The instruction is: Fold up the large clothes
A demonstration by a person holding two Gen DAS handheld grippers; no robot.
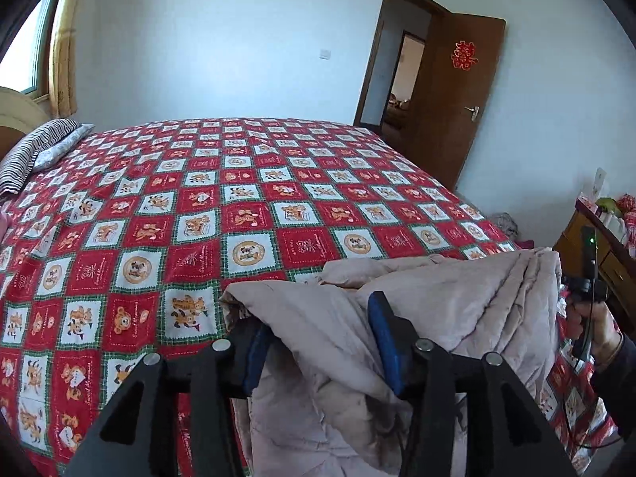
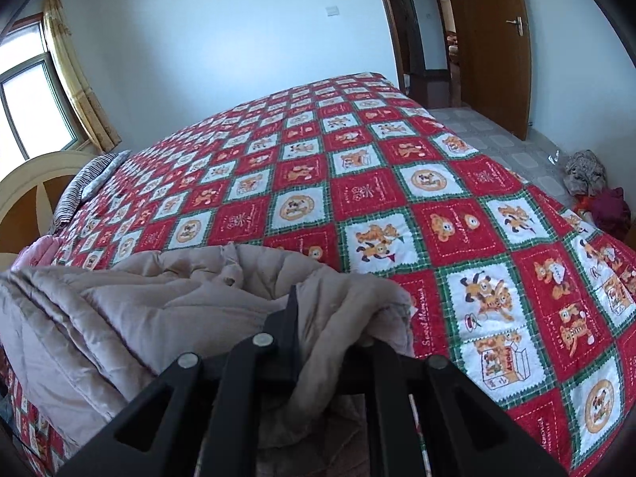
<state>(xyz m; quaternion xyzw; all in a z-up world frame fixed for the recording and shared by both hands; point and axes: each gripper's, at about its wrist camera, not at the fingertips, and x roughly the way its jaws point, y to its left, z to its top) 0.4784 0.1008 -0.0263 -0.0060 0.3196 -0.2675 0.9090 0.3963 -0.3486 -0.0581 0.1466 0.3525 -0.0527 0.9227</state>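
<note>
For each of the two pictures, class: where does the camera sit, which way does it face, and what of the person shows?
Left wrist: on the left gripper, jaws open around the beige padded garment, facing across the bed to the door; a hand shows.
Right wrist: on the right gripper, shut on the garment, facing bed and window; no hand.
Shared: garment, bed, door.

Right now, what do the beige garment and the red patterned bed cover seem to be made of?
Beige puffy garment: probably a quilted, padded coat with a thin matte woven shell; stitched channels and soft wrinkles show. Red-and-white checked bed cover: likely printed cotton-type fabric, matte, lying flat with small creases. The exact fibre of either cannot be told.
</note>
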